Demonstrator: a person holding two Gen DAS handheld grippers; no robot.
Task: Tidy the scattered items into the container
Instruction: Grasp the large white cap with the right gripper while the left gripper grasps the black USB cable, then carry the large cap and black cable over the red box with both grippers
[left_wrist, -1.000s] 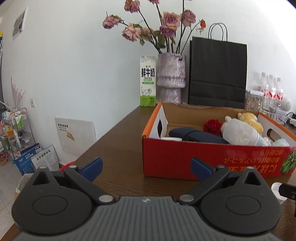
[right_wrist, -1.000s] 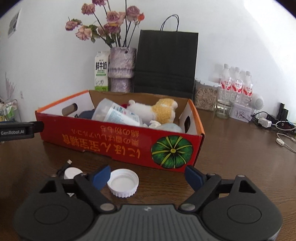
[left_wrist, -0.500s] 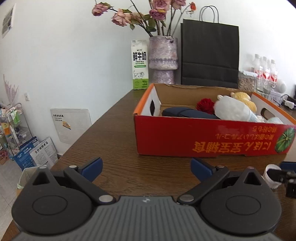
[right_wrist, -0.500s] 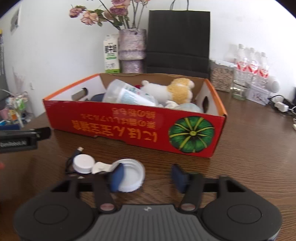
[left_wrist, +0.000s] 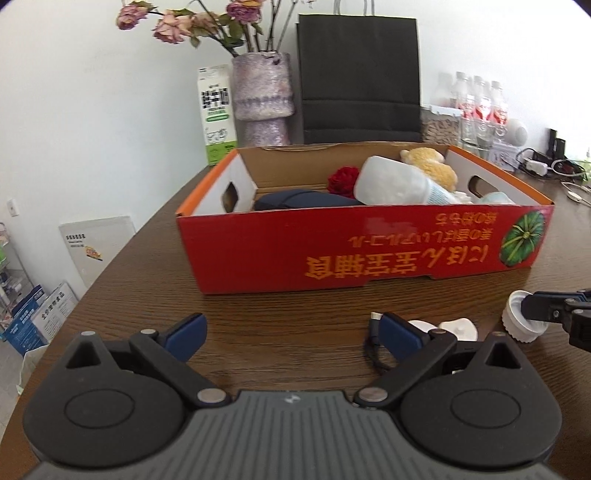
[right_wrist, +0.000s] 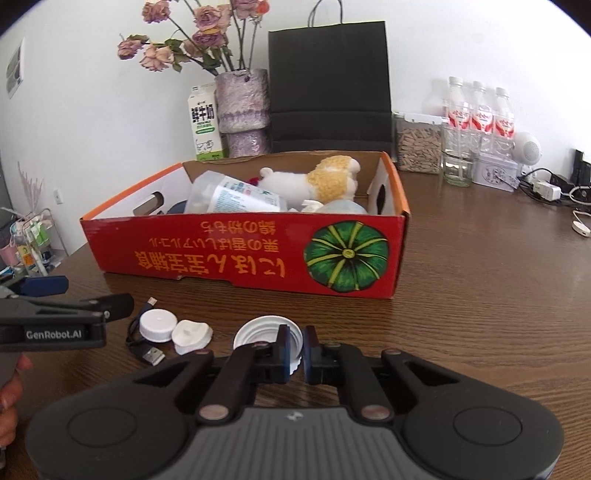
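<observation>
The red cardboard box (right_wrist: 240, 254) on the brown table holds a plush toy (right_wrist: 325, 181), a plastic bottle (right_wrist: 236, 197) and dark items. In front of it lies a wide white lid (right_wrist: 258, 330). My right gripper (right_wrist: 297, 349) is shut on the lid's right rim, pads pinching the wall. Left of the lid lie a small white cap (right_wrist: 157, 325), a white lumpy piece (right_wrist: 192, 334) and a black USB cable (right_wrist: 144, 350). My left gripper (left_wrist: 291, 330) is open and low over the table, its right finger just in front of the cable (left_wrist: 373, 343).
Behind the box stand a milk carton (right_wrist: 201, 122), a vase of dried flowers (right_wrist: 242, 110) and a black paper bag (right_wrist: 328, 85). Water bottles (right_wrist: 476, 110), a glass, a tin and cables crowd the back right. The table edge runs along the left.
The right gripper's jaws have closed from wide open onto the lid's rim. The left gripper has swung right, bringing the cable and white piece into its view.
</observation>
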